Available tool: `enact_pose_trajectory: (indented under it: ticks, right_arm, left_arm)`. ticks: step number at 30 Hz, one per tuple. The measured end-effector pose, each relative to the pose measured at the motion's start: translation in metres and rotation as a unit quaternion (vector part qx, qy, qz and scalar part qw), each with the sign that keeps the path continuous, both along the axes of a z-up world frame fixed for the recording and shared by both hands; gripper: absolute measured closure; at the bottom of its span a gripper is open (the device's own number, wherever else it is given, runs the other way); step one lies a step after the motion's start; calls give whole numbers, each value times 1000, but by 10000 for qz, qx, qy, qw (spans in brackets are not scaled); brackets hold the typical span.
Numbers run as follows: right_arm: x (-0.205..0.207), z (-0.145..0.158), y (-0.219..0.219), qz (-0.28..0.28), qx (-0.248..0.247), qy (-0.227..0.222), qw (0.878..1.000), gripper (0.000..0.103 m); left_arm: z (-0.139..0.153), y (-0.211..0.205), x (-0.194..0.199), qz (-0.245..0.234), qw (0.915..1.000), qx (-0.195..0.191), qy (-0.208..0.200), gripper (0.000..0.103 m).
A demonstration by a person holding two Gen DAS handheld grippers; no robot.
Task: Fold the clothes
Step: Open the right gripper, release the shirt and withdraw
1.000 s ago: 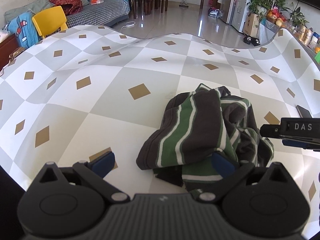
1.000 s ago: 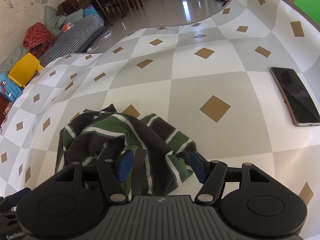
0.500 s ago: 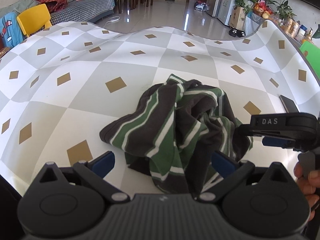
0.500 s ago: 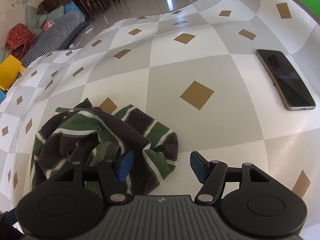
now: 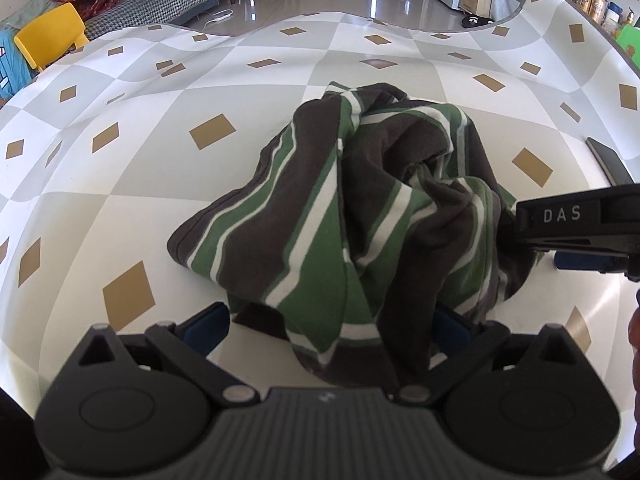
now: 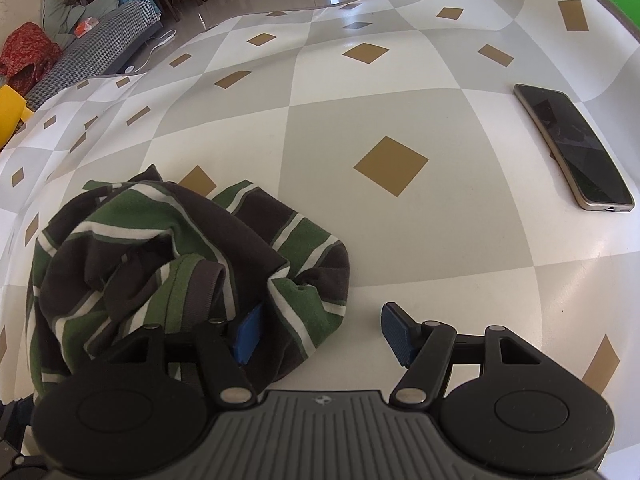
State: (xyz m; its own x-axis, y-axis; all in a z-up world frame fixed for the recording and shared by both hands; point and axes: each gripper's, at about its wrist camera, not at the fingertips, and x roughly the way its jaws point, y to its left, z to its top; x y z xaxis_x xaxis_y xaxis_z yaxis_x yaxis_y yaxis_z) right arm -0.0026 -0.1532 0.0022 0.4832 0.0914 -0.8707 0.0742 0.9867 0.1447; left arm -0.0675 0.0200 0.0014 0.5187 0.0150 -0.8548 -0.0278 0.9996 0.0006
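Observation:
A crumpled shirt with green, dark brown and white stripes lies in a heap on the checked tablecloth. My left gripper stands open low over the heap's near edge, and cloth lies between its blue pads. In the right wrist view the shirt fills the lower left. My right gripper is open and its jaws are opening. Its left pad sits against a fold of the shirt's right corner and its right pad is over bare cloth. One of its black fingers shows at the shirt's right side.
A dark phone lies on the tablecloth to the right of the shirt, also seen as the phone at the right edge. A yellow chair and a sofa stand beyond the table's far left.
My left gripper has come down and closer to the shirt, which now sits centred between its fingers. The right gripper sank a little and the shirt's corner now lies between its pads.

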Motion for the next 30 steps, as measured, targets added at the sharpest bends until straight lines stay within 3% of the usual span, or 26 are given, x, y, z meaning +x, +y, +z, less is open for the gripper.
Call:
enact_pose_trajectory:
  ticks: [7, 20, 30]
  right_arm:
    - [4, -1, 7, -13, -84, -67, 9999, 35]
    - [13, 6, 4, 7, 258, -169, 9995, 35]
    - [7, 12, 4, 133, 136, -201, 9996, 35]
  left_arm:
    - [-9, 0, 20, 77, 9999, -7, 98, 0]
    - [-13, 6, 64, 419, 9989, 109, 170, 0]
    - [-1, 2, 53, 415, 9989, 208, 95, 0]
